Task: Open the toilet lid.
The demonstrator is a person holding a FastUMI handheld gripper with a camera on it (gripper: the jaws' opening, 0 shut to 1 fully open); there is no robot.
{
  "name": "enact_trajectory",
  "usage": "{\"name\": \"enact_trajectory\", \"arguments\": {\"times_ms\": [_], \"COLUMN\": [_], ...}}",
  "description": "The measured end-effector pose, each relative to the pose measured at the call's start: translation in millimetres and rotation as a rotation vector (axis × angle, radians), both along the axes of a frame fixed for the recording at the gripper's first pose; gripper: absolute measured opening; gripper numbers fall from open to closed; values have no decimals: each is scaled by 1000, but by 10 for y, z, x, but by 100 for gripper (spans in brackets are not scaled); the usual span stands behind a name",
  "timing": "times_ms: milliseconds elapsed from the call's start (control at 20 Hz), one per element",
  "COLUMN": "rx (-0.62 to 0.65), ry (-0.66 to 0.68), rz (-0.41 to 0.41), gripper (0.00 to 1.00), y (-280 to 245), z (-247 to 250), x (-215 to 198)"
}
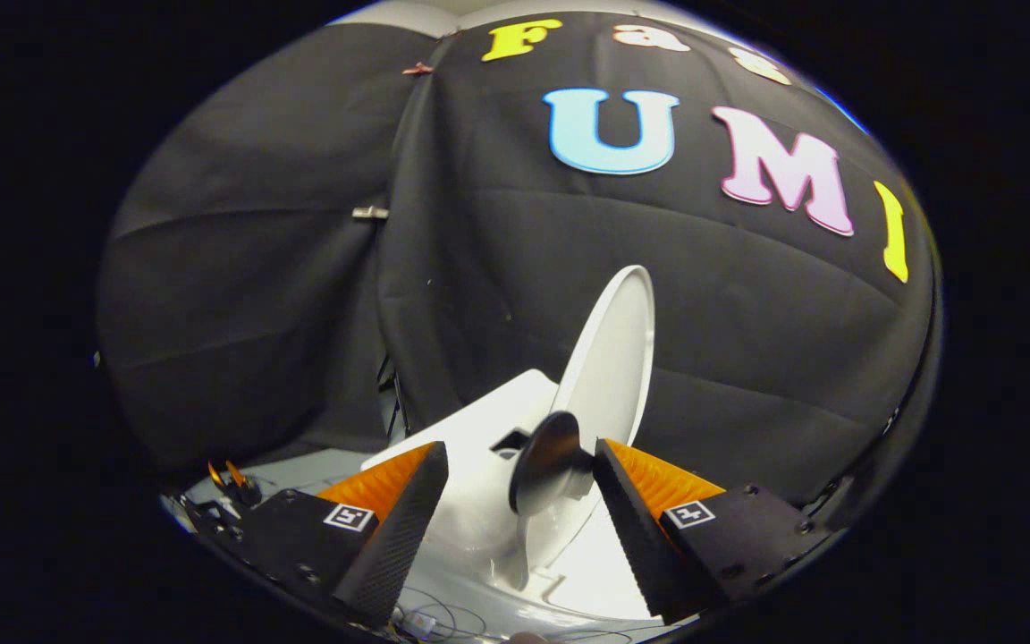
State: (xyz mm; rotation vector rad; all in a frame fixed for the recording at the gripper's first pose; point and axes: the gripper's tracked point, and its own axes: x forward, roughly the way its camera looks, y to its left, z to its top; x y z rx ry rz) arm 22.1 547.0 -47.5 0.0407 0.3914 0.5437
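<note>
Support: pale tabletop (300,470), visible beside and below the fingers. The white toilet (479,420) stands directly on it, lid (613,358) raised steeply, nearly upright. Thin wires (439,617) lie loose on the surface at the near edge. A small dark item with orange tips (233,483) sits at the tabletop's far-left side; identity unclear. Gripper (517,447): fingers spread apart above the toilet, pressing on nothing.
</note>
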Motion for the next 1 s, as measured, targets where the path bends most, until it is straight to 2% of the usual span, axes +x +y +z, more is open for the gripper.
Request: {"name": "enact_trajectory", "arguments": {"times_ms": [50, 150, 250, 450, 700, 850, 1000], "rx": [26, 94, 115, 60, 70, 134, 124], "ry": [-16, -6, -1, -72, -216, -258, -308], "rz": [-24, -18, 27, 74, 28, -13, -57], "gripper": [100, 98, 99, 99, 99, 99, 99], "y": [-58, -26, 88, 188, -130, -471, -917], "z": [81, 147, 150, 237, 461, 656, 785], "x": [62, 84, 12, -96, -60, 0, -6]}}
